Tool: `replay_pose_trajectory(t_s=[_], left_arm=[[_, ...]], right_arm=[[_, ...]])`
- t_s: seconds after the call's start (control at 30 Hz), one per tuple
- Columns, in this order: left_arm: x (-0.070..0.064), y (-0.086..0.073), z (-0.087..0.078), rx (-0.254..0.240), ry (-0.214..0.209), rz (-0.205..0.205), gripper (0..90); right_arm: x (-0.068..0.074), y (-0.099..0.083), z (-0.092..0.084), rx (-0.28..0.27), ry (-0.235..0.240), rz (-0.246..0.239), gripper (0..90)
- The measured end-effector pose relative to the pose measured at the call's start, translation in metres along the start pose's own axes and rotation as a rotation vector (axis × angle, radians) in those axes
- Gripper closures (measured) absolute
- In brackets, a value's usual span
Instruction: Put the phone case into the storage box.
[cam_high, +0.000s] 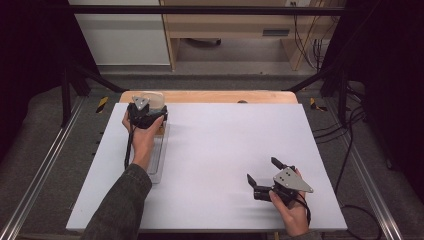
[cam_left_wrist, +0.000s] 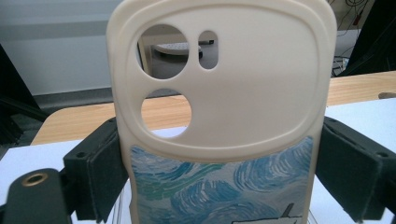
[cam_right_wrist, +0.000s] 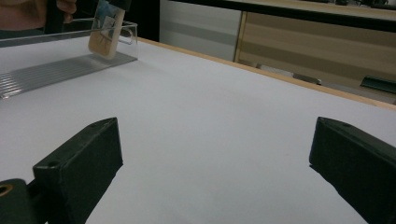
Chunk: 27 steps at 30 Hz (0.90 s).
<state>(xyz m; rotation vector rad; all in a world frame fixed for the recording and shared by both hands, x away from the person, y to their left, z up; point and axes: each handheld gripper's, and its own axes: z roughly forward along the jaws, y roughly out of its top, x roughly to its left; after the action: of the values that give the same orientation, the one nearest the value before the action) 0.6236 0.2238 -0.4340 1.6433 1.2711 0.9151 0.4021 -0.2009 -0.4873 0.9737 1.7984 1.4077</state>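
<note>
Cream and close against the lens in the left claw view, a phone case (cam_left_wrist: 224, 116) stands upright between the two black jaws, which press on its left and right edges, so the left claw (cam_left_wrist: 224, 177) is pinching the case. Its upper part is plain cream with two round camera holes and a small slot, and its lower part carries a print of blue and green swirls. From the high view the left claw (cam_high: 146, 111) sits at the far left part of the white table (cam_high: 220, 150), near the wooden far edge, with the person's left hand (cam_high: 141, 137) wrapped around it and the case's pale top showing just beyond it. Beneath and in front of that hand lies a clear ribbed tray (cam_high: 158, 157), running toward the near edge; the right claw view shows the case (cam_right_wrist: 106, 29) tilted, its lower end at or just over the far end of that tray (cam_right_wrist: 56, 70), though contact cannot be told. At the near right of the table the right claw (cam_high: 261, 178) is held by the right hand (cam_high: 292, 212), its jaws spread wide with nothing between them, above bare table.
</note>
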Motion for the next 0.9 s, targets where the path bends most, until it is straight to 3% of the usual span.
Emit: replay_pose_trajectory(t_s=[0.9], left_arm=[[-0.0007,-0.0012,0.0011,0.019,0.007,0.011,10.6]], right_arm=[[0.0000,0.0000,-0.0003,-0.001,0.000,0.001,2.5]])
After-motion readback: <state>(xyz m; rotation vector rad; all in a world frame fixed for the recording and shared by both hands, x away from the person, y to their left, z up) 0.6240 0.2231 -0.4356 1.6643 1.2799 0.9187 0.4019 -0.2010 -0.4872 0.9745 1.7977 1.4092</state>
